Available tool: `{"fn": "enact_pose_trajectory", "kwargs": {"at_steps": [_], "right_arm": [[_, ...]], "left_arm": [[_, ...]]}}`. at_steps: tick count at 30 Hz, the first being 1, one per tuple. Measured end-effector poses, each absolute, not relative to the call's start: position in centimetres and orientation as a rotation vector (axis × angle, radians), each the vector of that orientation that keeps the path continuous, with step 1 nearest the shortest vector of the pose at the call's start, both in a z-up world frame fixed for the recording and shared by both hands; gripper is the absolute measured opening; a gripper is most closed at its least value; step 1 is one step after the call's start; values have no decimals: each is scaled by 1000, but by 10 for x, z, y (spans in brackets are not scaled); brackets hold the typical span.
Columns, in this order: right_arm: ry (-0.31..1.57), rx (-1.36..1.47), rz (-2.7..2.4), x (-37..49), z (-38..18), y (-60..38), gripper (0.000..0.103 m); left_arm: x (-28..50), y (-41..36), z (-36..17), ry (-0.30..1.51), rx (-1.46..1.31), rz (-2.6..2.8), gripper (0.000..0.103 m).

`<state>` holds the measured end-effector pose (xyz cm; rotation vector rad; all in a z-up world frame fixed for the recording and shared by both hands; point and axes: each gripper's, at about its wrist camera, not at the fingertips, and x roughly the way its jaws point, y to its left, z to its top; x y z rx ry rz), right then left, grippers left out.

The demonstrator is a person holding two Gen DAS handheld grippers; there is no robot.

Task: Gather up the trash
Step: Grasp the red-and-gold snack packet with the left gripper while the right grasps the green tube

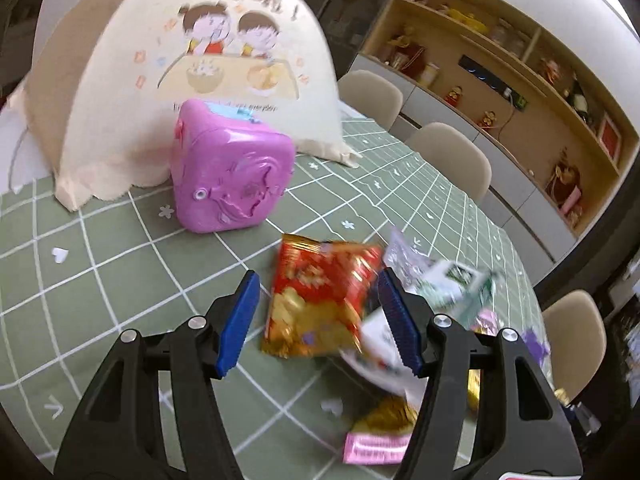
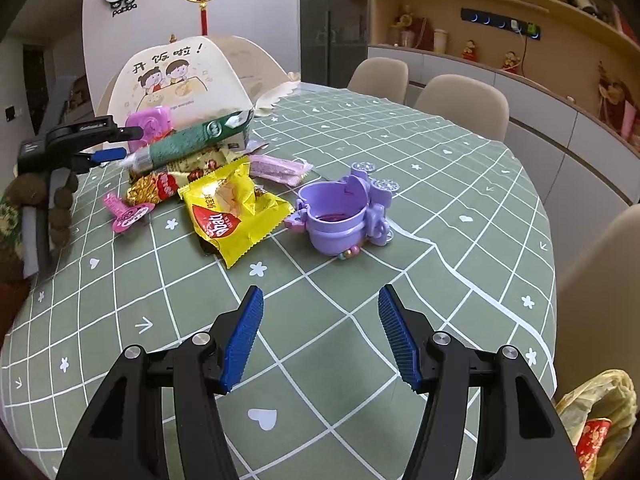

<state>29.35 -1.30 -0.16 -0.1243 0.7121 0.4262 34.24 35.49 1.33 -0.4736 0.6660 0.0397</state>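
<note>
In the left wrist view my left gripper [image 1: 318, 312] hangs open just above the table. A red and gold snack wrapper [image 1: 320, 300] lies between its blue pads [image 1: 240, 320], not pressed by them. Blurred white-green wrappers [image 1: 452, 280], a gold wrapper [image 1: 392, 416] and a pink one [image 1: 376, 446] lie to its right. The right wrist view shows my right gripper [image 2: 320, 332] open over bare tablecloth. Ahead of it lie a yellow wrapper [image 2: 236, 216], a pink wrapper [image 2: 280, 168] and a green carton [image 2: 192, 140]. The left gripper [image 2: 120, 144] is at the pile's left edge.
A pink toy box [image 1: 228, 172] stands before a cream cartoon food cover [image 1: 200, 60]. A purple toy cup [image 2: 344, 216] sits right of the yellow wrapper. A yellow plastic bag [image 2: 596, 412] hangs off the table's near right edge. Beige chairs [image 2: 464, 100] ring the green checked tablecloth [image 2: 440, 200].
</note>
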Motion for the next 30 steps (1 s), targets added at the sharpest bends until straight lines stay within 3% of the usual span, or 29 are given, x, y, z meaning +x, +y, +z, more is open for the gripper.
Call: {"fn": "enact_pose_trajectory", "kwargs": {"at_steps": [5,7,8,13,23,30], "right_arm": [[739,-89,434,302,-6,-15,57],[743,-78,440,302,-7,-12,57],[742,-76,444,302,-7,-11,57],[713,-71,472,298,5,0,57],[678,82,565,332,47,66,57],[812,218,550,385,29,118,57]], "left_arm": [[358,342,1,745,-455,-34,56],[359,331,-2,770,-426,-63,31],[359,328,-2,777,-407,-60,25],[333,308,8,758,-394,-122,16],[267,275,11,761,-346,-163,16],[248,283,13,722,-364,-151,16]]}}
